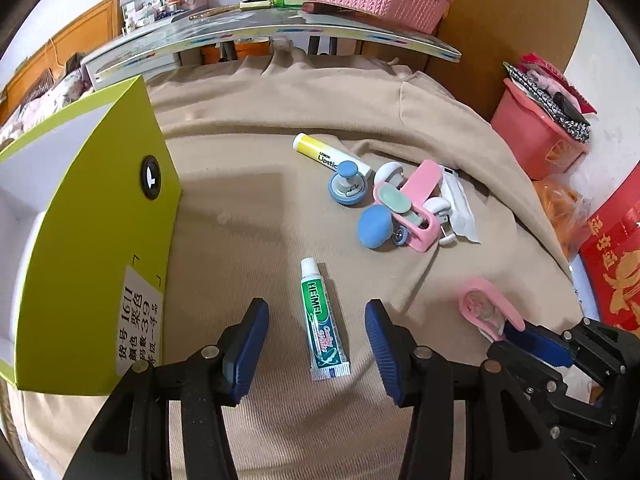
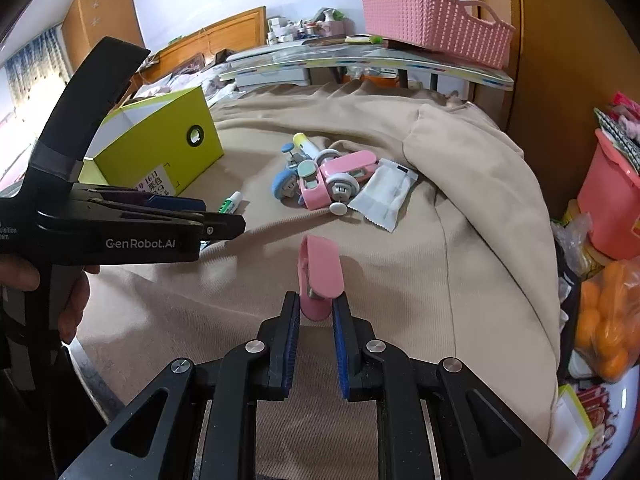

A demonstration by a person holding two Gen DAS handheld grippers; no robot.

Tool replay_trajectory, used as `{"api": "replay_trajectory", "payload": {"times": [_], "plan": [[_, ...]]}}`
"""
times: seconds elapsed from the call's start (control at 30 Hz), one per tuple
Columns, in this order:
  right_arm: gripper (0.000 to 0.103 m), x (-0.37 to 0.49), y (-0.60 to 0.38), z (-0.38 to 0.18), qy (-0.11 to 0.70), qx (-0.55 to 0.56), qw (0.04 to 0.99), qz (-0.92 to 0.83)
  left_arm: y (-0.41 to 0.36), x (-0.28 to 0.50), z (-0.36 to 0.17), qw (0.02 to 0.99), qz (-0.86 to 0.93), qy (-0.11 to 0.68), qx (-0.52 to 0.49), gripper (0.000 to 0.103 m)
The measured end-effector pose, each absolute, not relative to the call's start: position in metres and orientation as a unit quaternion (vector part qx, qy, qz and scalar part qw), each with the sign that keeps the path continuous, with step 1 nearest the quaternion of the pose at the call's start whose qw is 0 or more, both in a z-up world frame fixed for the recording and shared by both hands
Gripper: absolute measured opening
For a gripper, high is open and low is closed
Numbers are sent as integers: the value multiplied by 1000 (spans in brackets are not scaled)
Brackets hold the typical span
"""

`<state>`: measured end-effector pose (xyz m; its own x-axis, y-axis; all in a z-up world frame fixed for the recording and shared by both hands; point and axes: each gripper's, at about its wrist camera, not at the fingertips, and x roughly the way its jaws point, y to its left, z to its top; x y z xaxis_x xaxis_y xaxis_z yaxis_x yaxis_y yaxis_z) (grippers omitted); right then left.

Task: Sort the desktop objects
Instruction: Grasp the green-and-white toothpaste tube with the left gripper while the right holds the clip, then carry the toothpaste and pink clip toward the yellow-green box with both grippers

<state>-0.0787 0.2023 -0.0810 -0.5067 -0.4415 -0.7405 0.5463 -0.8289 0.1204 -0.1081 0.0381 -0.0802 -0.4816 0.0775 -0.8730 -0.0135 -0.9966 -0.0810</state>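
Observation:
A small green-and-white toothpaste tube [image 1: 323, 322] lies on the beige cloth, straight between the wide-apart fingers of my open left gripper [image 1: 316, 344]. My right gripper [image 2: 316, 312] is shut on the near end of a pink nail clipper [image 2: 320, 276], also seen in the left wrist view as the pink clipper [image 1: 488, 312]. Farther back lies a heap: a lip balm stick [image 1: 324, 154], blue and white stamps [image 1: 347, 186], a pink clip [image 1: 416, 208] and a white sachet [image 2: 384, 194]. The lime-green box [image 1: 104, 240] stands open at the left.
A pink woven basket [image 2: 436, 26] sits on a raised board behind the cloth. A red bucket [image 2: 612, 216] and a bag of oranges [image 2: 608, 320] crowd the right side. A hand [image 2: 72, 300] holds the left gripper's handle at the left of the right wrist view.

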Motion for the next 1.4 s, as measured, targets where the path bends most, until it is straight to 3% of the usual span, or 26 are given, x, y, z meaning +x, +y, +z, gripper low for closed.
{"api": "replay_trajectory", "payload": {"times": [0.13,0.33,0.8,0.93,1.07,1.4], "plan": [[17,-77,205,-82,59,406,283,-867,38,-109,-81,14,863,-27,-505,46],[17,-75,207,-81,54,404,281,-869,32,-109,-80,6,866,-24,-499,15],[17,-70,211,-74,48,399,279,-872,37,-97,-79,86,870,-39,-484,15],[23,-71,210,-71,51,392,280,-875,39,-98,-79,90,868,-30,-487,15],[41,-77,205,-74,61,398,283,-871,43,-98,-79,89,867,-15,-490,15],[42,-91,188,-82,77,406,289,-863,49,-99,-79,87,868,13,-489,18]]}}
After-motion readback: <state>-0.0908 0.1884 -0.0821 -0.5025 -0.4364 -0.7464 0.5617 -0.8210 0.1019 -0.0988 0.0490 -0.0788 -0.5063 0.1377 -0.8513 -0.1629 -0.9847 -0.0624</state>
